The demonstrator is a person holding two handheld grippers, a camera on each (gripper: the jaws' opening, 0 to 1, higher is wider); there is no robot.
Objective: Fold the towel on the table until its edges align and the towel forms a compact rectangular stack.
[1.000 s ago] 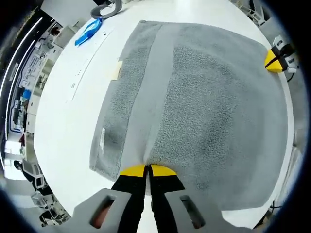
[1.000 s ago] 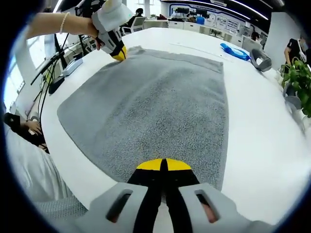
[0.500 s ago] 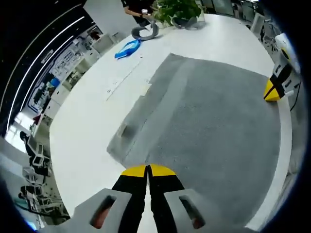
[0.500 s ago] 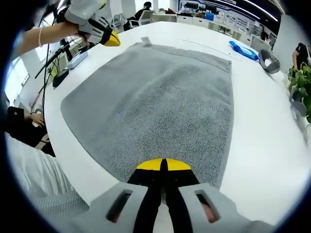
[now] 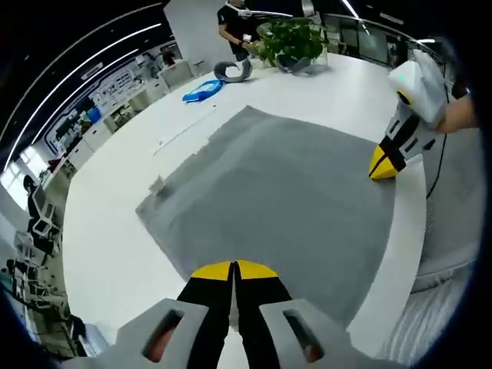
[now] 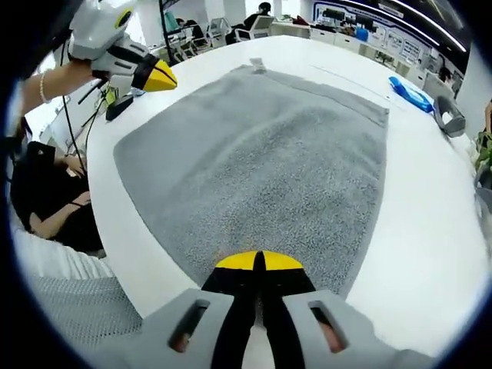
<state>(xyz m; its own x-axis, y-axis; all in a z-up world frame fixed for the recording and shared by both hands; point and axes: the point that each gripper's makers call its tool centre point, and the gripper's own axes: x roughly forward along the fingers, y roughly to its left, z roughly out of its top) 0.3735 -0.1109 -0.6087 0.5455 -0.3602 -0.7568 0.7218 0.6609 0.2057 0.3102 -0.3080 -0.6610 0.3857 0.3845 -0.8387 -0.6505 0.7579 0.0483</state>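
Towel flat on the table, both grippers closed at its near edge

The grey towel [image 6: 261,146] lies spread on the white table [image 6: 430,200]. Left gripper [image 5: 234,269] and right gripper [image 6: 257,260] have jaws pressed together; whether cloth is pinched between them I cannot tell. Soft, limp and light, it will likely sag and drag, so corners are best to pinch

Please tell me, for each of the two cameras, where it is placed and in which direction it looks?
Left gripper view: rides on the left gripper, looking along its closed jaws across the grey towel toward the right gripper and a plant.
Right gripper view: rides on the right gripper, looking across the towel toward the left gripper, held by a hand.
Both share the towel, the white table and both grippers.
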